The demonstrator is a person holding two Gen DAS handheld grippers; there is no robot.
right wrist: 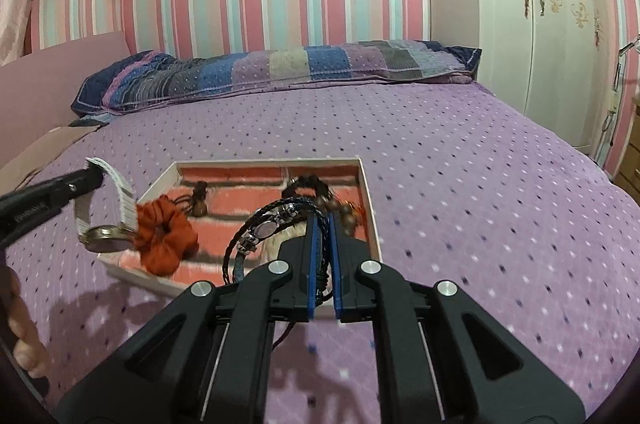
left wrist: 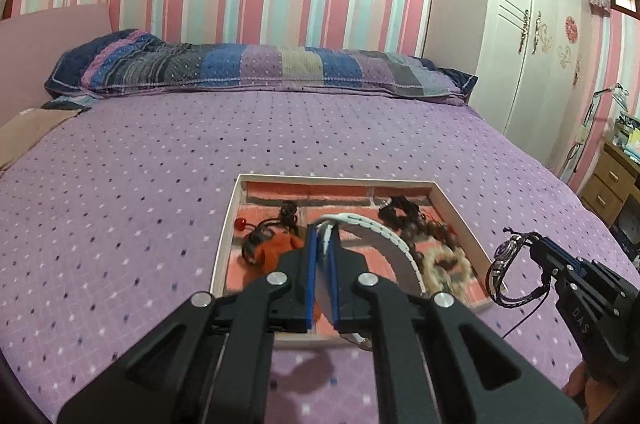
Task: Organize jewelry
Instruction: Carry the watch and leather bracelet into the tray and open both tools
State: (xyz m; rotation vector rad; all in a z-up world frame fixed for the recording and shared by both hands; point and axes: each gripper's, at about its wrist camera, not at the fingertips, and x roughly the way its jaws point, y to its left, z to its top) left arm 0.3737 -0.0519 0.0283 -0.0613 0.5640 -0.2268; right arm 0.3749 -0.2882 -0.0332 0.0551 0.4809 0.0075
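A shallow white-rimmed tray [left wrist: 336, 179] with a brick-pattern floor lies on the purple bedspread. My left gripper [left wrist: 324, 234] hangs over it, shut on the strap of a white watch [left wrist: 384, 236]. In the right wrist view that watch [right wrist: 106, 238] dangles from the left gripper [right wrist: 94, 175] above the tray's [right wrist: 368, 199] left rim. My right gripper [right wrist: 323, 220] is shut on a black braided bracelet [right wrist: 272, 224] with a round charm. It shows in the left wrist view as the right gripper [left wrist: 528, 244] holding the bracelet [left wrist: 506, 264] beside the tray's right edge. An orange scrunchie [right wrist: 164, 240] lies in the tray.
Brown bead bracelets [right wrist: 316, 187], a pale fluffy scrunchie [left wrist: 444, 264] and a black cord with a red bead [left wrist: 241, 223] also lie in the tray. A patchwork pillow [left wrist: 260, 67] lines the far bed edge. A white wardrobe [left wrist: 532, 55] and wooden drawers [left wrist: 608, 183] stand at the right.
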